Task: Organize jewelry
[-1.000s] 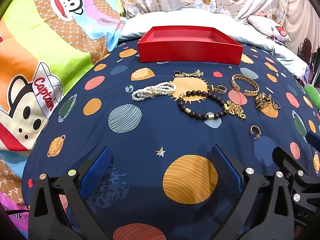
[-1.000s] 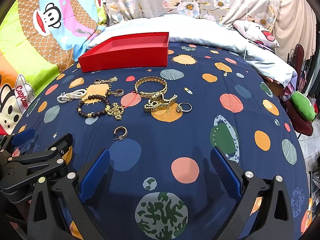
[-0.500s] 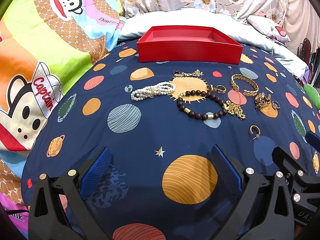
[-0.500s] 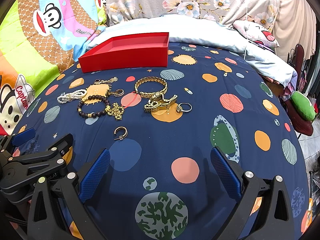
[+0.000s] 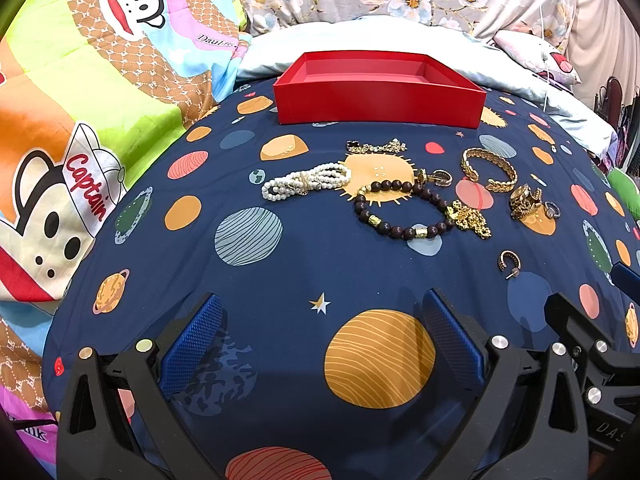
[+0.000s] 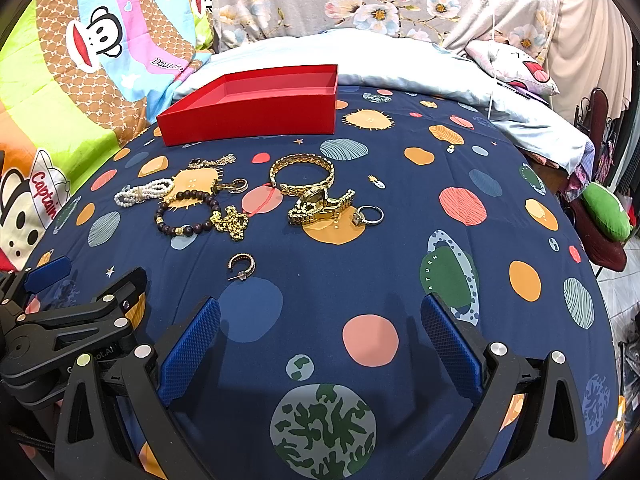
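Observation:
An empty red box [image 5: 380,96] [image 6: 256,112] sits at the far side of the navy planet sheet. In front of it lies jewelry: a pearl bracelet [image 5: 306,180] [image 6: 142,191], a dark bead bracelet [image 5: 400,210] [image 6: 186,214], a gold chain [image 5: 468,220] [image 6: 232,222], a gold bangle [image 5: 488,170] [image 6: 302,174], a gold watch [image 5: 524,200] [image 6: 320,206], a silver ring [image 6: 368,215] and a gold hoop earring [image 5: 509,262] [image 6: 242,265]. My left gripper [image 5: 320,332] and right gripper [image 6: 318,336] are open and empty, hovering near the front, apart from the jewelry.
A thin gold chain [image 5: 376,146] and a small gold ring [image 5: 438,178] lie near the box. Cartoon monkey bedding [image 5: 100,100] rises at the left, floral pillows [image 6: 380,4] at the back. The bed edge drops off at the right [image 6: 600,208].

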Motion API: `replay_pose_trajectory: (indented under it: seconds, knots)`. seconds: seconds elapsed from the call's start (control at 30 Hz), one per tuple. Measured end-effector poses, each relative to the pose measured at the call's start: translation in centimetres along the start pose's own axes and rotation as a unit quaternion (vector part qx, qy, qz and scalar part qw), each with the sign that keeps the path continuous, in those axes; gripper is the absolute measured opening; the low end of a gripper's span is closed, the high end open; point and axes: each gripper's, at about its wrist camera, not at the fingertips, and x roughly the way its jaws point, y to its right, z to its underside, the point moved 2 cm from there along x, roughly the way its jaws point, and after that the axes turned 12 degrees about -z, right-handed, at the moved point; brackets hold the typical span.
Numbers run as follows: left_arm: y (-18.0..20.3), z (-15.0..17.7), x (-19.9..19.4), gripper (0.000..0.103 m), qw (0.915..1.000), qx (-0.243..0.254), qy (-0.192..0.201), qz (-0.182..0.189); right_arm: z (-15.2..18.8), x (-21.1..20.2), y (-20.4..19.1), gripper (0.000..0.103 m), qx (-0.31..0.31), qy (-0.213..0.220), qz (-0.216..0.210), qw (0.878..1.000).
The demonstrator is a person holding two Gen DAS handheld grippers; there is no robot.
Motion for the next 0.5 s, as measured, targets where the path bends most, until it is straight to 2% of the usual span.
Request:
replay_pose_trajectory:
  seconds: [0.5]
  knots:
    - [-0.13, 0.07, 0.23, 0.098, 0.9999, -0.006, -0.004, 0.008, -0.01, 0.01, 0.00, 0.098, 0.001, 0.000, -0.001, 1.000]
